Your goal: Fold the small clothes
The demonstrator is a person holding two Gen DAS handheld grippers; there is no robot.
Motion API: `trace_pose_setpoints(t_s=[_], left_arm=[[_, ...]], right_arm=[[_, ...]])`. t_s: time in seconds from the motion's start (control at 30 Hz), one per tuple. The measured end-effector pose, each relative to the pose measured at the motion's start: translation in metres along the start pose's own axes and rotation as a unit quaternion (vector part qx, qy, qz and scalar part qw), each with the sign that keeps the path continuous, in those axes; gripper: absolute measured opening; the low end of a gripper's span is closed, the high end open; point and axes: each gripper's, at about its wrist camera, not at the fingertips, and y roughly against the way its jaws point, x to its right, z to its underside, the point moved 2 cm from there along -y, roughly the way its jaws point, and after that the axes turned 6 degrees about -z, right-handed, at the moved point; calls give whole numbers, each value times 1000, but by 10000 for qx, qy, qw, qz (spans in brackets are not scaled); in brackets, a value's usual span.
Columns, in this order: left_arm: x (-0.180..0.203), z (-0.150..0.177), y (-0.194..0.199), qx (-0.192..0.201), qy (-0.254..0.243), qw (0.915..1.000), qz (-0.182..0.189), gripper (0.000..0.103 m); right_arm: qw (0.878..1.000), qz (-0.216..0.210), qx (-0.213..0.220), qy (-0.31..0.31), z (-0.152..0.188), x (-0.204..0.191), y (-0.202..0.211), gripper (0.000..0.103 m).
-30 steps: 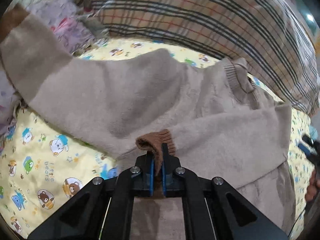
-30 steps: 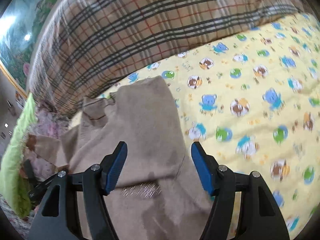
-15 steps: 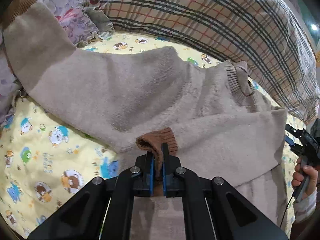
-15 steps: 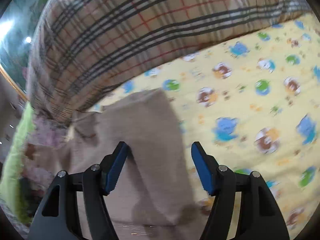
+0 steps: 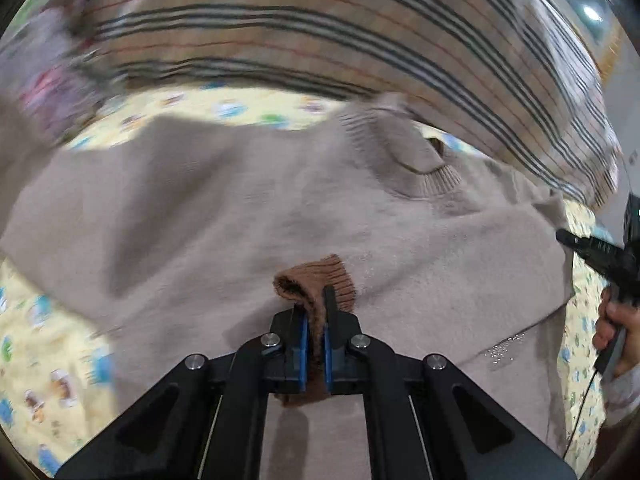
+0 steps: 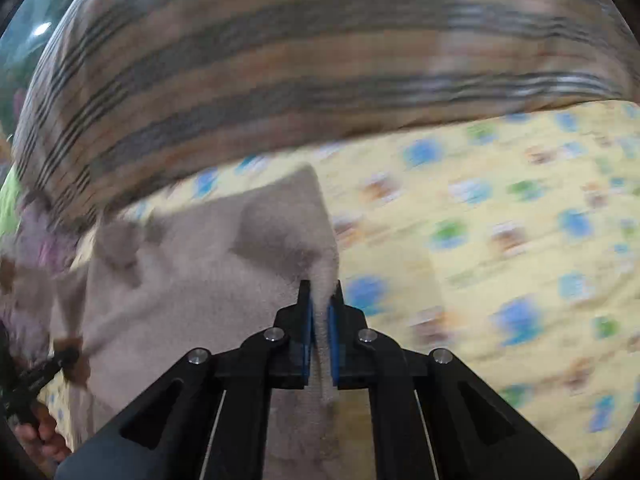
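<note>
Yellow sheet (image 6: 500, 240) right of sweater (image 6: 208, 280) edge

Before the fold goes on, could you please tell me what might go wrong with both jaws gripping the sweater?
1. The left gripper pinches only the brown cuff; a pull might stretch the knit or let it slip out.
2. The right gripper, whose jaws have just been closing, holds a thin edge of the sweater, which may slide free.
3. The collar lies against the checked pillow and could snag.
</note>
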Motion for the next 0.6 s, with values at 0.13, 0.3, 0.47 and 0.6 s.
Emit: trace_pose_setpoints(t_s=[0.13, 0.3, 0.47, 0.6], left_arm=[[10, -2, -16, -64, -67, 9997, -224, 3], [-24, 4, -19, -156, 158, 9996, -178, 3], [-38, 0, -19, -96, 250, 9993, -246, 3], [-48, 6, -15, -97, 280, 9986, -442, 0]], right_arm=[[9998, 141, -153, 61, -3, 12, 0, 7], [9980, 511, -294, 250, 5, 7, -29, 9], [9975, 663, -229, 54, 13, 20, -21, 17], [9991, 147, 370, 114, 21, -5, 23, 32]])
